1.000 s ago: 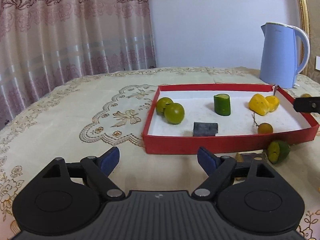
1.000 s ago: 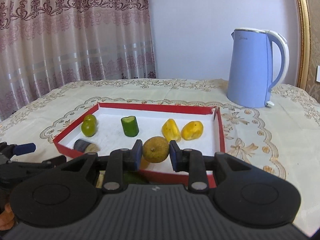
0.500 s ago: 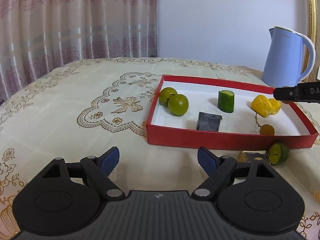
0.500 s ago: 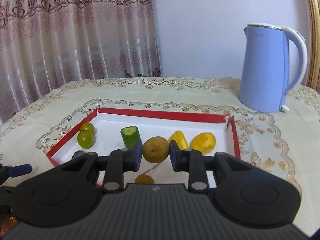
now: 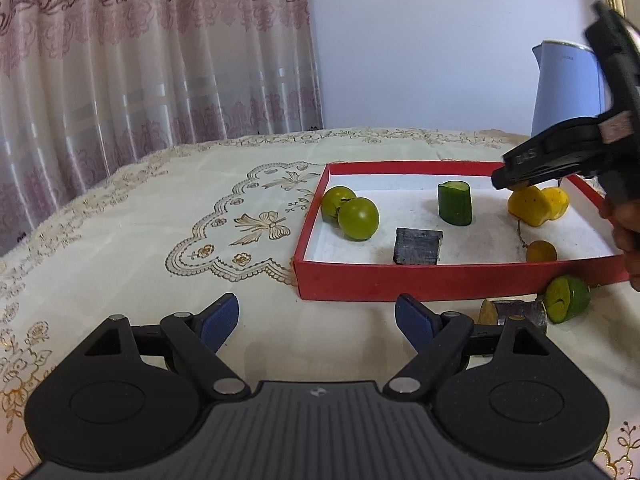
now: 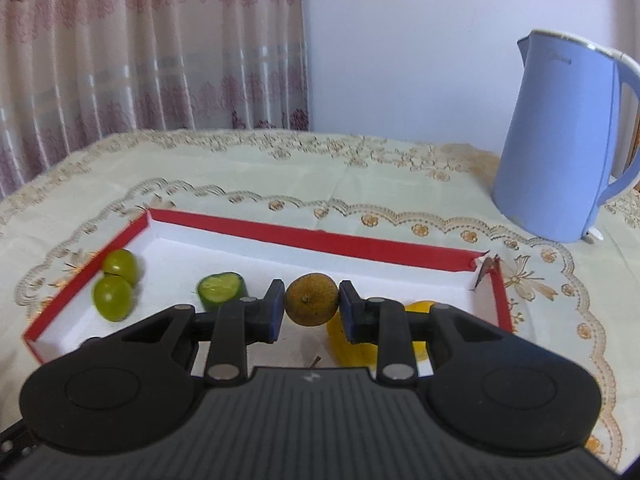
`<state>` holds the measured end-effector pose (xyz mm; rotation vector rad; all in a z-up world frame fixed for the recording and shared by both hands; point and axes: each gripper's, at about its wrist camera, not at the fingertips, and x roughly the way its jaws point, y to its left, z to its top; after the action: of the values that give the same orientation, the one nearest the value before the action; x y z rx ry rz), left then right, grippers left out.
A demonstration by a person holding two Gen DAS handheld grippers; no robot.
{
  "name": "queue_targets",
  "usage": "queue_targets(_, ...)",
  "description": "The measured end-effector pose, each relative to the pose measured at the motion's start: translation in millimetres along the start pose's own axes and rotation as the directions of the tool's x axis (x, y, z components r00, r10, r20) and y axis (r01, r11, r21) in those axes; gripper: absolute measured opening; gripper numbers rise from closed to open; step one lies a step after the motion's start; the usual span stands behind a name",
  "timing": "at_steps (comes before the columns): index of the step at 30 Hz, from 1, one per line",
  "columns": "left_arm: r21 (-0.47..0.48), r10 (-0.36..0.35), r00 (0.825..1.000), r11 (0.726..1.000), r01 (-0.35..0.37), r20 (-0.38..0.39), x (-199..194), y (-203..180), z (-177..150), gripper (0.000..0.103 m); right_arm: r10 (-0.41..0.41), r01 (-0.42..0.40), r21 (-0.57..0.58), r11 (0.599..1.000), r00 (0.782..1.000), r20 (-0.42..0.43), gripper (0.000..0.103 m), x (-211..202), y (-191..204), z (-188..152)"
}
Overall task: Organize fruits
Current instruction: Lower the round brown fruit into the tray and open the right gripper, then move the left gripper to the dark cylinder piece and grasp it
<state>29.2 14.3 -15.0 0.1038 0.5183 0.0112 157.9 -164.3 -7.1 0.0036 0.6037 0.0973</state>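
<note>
The right gripper (image 6: 312, 307) had its jaws clamped narrow on a small brownish round fruit (image 6: 311, 299), one blue pad pressing each side, and held it up over the inside of the red tray (image 6: 320, 240), above the yellow pieces (image 6: 352, 344) lying near the tray's right end. Seen from the left wrist, that same gripper (image 5: 516, 178) reached in from the right, a hand (image 5: 624, 224) partly showing behind it at the picture's edge. The left gripper (image 5: 316, 316) hung low over the surface (image 5: 140, 240), short of the tray's near wall, jaws spread wide with nothing between them. Inside the tray lay two green round fruits (image 5: 352, 214) touching each other at the left end, a green cucumber chunk (image 5: 454, 203) standing upright near the middle, a dark block (image 5: 418, 246) in front of it, and a small brown fruit on a stem (image 5: 541, 251) by the near wall. Outside the tray, just beside its near wall, a cut green fruit (image 5: 568, 298) and a dark cylinder-like piece (image 5: 514, 312) rested on the embroidered cloth. A blue kettle (image 6: 560, 140) stood well beyond the tray's far right corner, with a patterned curtain (image 6: 140, 40) behind the surface.
</note>
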Motion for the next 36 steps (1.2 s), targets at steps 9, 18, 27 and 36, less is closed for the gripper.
queue_targets(9, 0.014, 0.020, 1.000, 1.000, -0.020, -0.002, 2.5, -2.1, 0.4, 0.086, 0.001, -0.003, 0.025, 1.000, 0.999, 0.046, 0.052, -20.5, -4.1, 0.2)
queue_targets(18, 0.014, -0.015, 0.999, 1.000, 0.014, 0.041, -5.1, -0.3, -0.5, 0.101, -0.104, 0.086, 0.137, 0.987, 0.986, 0.132, 0.103, -91.2, -24.3, -39.3)
queue_targets(27, 0.046, -0.071, 0.995, 0.997, 0.067, 0.076, -10.5, -3.2, -1.7, 0.101, -0.172, 0.070, 0.383, 0.921, 0.955, 0.241, 0.103, -107.9, -51.8, -76.5)
queue_targets(36, 0.043, -0.186, 0.979, 0.982, 0.183, 0.079, -31.9, -14.6, -1.1, 0.101, -0.123, -0.022, 0.432, 0.901, 0.945, 0.302, 0.103, -109.1, -77.2, -87.9)
